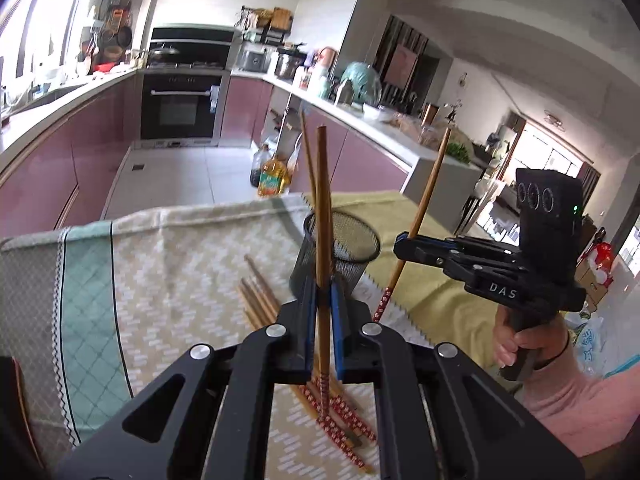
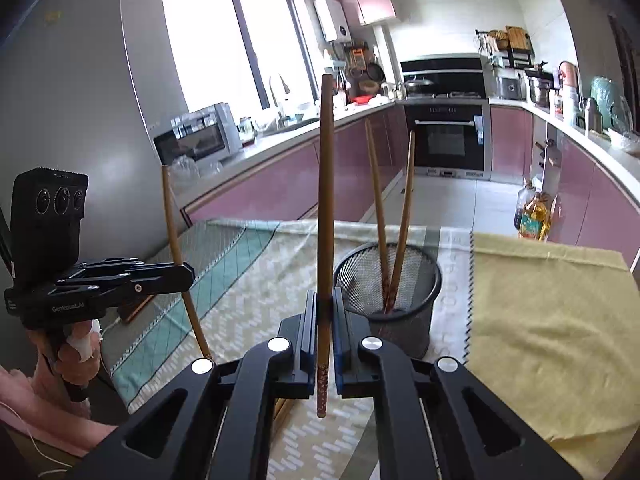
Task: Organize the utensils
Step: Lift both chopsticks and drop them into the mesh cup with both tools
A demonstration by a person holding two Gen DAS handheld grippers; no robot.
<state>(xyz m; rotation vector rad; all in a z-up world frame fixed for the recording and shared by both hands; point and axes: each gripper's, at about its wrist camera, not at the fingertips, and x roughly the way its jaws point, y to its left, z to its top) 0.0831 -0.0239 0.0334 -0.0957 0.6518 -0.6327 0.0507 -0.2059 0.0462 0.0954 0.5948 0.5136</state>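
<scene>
Both hand-held grippers, left (image 1: 322, 300) and right (image 2: 325, 312), each pinch one upright chopstick (image 1: 323, 216) low-centre of frame beside the mesh cup (image 2: 394, 284); I judge them light, stiff, slippery, so grip mid-shaft.

"DAS" stands on the right claw (image 1: 404, 240), "GenRobot.AI" on the left claw (image 2: 188, 276)

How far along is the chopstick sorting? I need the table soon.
Done: two chopsticks stand in the mesh cup. In hand: the left gripper and right gripper each clamp one chopstick. Left: several loose chopsticks lie on the tablecloth.
</scene>
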